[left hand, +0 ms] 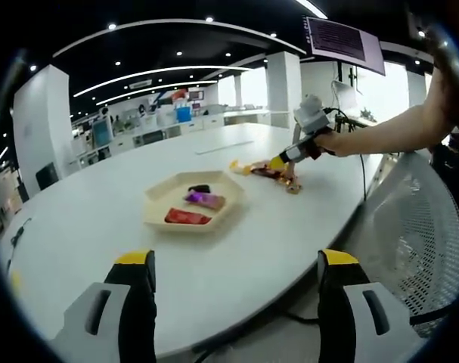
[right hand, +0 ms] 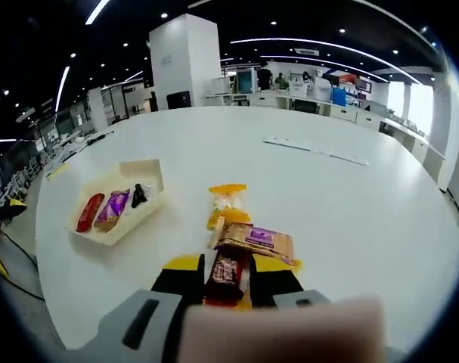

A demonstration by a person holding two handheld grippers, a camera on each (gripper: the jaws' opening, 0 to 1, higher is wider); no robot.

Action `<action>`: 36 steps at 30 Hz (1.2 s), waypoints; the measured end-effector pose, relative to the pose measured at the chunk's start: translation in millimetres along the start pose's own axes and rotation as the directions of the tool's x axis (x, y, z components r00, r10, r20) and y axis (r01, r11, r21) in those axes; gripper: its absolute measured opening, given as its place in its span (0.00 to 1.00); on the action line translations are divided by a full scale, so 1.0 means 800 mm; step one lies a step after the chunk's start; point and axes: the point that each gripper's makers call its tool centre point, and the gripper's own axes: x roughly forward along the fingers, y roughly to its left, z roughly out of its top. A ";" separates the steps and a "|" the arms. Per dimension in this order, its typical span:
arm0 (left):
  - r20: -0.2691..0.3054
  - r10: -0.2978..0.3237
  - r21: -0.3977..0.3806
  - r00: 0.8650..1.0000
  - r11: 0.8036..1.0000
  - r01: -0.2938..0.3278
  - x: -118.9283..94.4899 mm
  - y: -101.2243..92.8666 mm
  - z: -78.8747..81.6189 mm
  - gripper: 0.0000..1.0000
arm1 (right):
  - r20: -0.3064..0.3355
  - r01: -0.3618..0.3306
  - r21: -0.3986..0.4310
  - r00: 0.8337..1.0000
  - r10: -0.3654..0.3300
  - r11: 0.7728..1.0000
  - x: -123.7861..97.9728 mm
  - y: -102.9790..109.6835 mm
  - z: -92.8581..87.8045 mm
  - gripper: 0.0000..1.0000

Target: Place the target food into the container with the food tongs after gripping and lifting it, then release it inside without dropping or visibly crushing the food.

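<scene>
Right hand-held gripper (right hand: 227, 281) is clamped on a dark red snack packet (right hand: 226, 274), down on the white table (right hand: 350, 204). Just past its tips sit an orange-brown packet (right hand: 255, 242) and a yellow-ended bag (right hand: 227, 203). Off to its left, well apart, the beige tray (right hand: 150, 172) holds three snacks. Left hand-held gripper (left hand: 237, 283) hangs wide open with nothing in it, near the table edge, tray (left hand: 157, 208) ahead.

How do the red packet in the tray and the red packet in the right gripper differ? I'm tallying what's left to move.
The red packet in the tray lies flat beside a purple packet; the red packet in the right gripper is pinched between the jaws, over the table outside the tray. Both are small wrapped snacks.
</scene>
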 end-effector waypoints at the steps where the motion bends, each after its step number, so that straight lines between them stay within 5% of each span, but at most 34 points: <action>1: -0.001 0.000 0.000 1.000 1.000 0.000 0.000 0.000 0.000 0.85 | 0.001 -0.001 -0.001 1.000 0.001 1.000 0.000 0.000 0.000 0.22; 12: 0.004 0.003 0.002 1.000 1.000 -0.003 0.000 0.001 0.001 0.85 | -0.014 0.006 0.007 1.000 -0.006 1.000 -0.001 -0.001 -0.001 0.21; 24: 0.013 0.001 0.002 1.000 1.000 -0.001 0.000 0.001 0.002 0.84 | 0.057 0.006 0.035 0.998 -0.008 0.999 -0.031 -0.002 0.052 0.21; 36: 0.033 0.009 0.005 0.999 1.000 -0.009 -0.002 0.002 0.006 0.84 | 0.070 -0.007 0.004 0.998 0.007 1.000 -0.042 0.013 0.081 0.21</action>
